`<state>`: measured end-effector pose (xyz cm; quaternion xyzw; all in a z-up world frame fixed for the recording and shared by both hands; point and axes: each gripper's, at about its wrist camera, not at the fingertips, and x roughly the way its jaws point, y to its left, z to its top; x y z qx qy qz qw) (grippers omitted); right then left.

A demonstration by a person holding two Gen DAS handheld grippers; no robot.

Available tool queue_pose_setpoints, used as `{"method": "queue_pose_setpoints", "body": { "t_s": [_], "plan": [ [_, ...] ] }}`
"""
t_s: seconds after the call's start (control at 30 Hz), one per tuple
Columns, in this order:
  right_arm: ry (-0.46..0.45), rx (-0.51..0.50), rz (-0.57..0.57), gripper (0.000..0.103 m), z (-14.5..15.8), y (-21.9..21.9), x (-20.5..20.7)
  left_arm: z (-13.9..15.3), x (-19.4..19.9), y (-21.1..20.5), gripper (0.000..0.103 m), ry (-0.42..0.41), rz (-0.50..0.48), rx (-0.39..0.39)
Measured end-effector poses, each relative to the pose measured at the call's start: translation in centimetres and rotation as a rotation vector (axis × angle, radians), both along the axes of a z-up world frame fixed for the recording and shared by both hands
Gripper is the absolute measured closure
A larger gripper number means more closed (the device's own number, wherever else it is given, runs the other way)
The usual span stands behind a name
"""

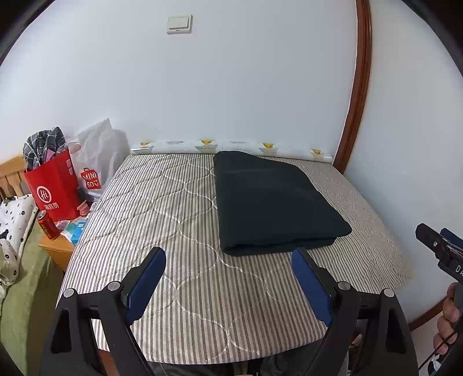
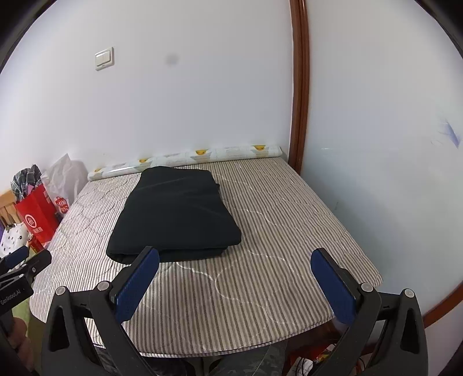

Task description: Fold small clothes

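We saw a folded black garment [image 1: 275,202] lying flat on the striped quilted pad [image 1: 173,219], towards the far half and somewhat to the right in the left wrist view; in the right wrist view the same garment [image 2: 176,211] sat left of centre. It was stacked in a few layers, w/ the thick folded edge facing us and the near right corner rounded.

The left gripper [image 1: 228,257] stood wide open above the near part of the pad, nothing between its blue pads [image 1: 147,286]. Its right fingertip overlapped the garment's near edge in the left wrist view; we couldn't tell whether it touched the cloth. The right gripper [image 2: 234,257] was also spread wide, empty, w/ its left fingertip over the garment's near edge in the right wrist view; contact there not clear either. Neither tong held any cloth.

The right gripper also showed at the right edge of the left wrist view, w/ part of a hand [image 1: 447,315] on its handle. The left gripper showed at the left edge of the right wrist view.

A printed roll [image 1: 231,146] lay along the pad's far edge against the white wall [image 1: 231,86]. A light switch [image 1: 179,24] sat high on that wall. Left of the pad stood a red paper bag [image 1: 55,188] w/ checked fabric poking out, a white plastic bag [image 1: 98,156] behind it, and a red can [image 1: 47,225] just beside, on a wooden stand [image 1: 56,248]. A brown wooden trim [image 1: 358,86] ran up the wall at right.
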<state>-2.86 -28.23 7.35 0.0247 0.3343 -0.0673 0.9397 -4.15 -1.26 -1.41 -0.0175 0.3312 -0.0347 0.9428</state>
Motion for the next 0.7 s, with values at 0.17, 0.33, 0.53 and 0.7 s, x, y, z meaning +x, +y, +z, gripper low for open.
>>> {"method": "queue_pose_setpoints", "body": {
  "t_s": [0.17,0.33,0.53,0.7],
  "plan": [
    [-0.006,-0.006,-0.006,0.0,0.2,0.2,-0.4,0.1,-0.3,-0.1,0.015,-0.011,0.001,0.009],
    [-0.008,-0.013,-0.006,0.0,0.3,0.2,-0.5,0.2,-0.3,0.0,0.015,-0.013,0.004,0.007],
    [0.003,-0.023,0.003,0.0,-0.1,0.9,-0.3,0.1,-0.2,0.7,0.015,-0.008,0.012,0.0],
    [0.007,-0.026,0.005,0.0,-0.3,1.3,-0.2,0.1,-0.3,1.3,0.015,-0.011,0.021,-0.002]
  ]
}}
